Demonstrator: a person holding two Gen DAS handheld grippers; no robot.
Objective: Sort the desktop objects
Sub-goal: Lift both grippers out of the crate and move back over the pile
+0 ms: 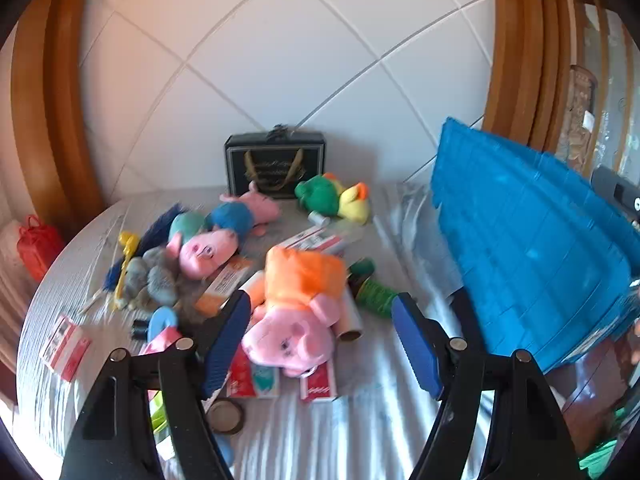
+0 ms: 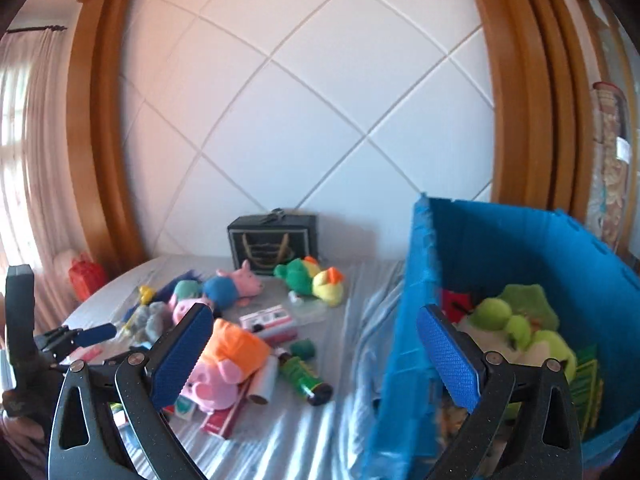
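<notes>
On the desk, covered with a grey striped cloth, many toys and small boxes lie in a heap, and the blue bin stands at the right side with green plush toys already inside. The left gripper has its fingers spread wide and holds nothing. Just in front of it, between the two fingers in the left wrist view, lies the pig plush with orange dress, head toward the camera, so its long axis runs roughly along the fingers. The right gripper is also spread and empty, near the bin's wall. I judge the left hand is nearer to the pig and could close across its body.
</notes>
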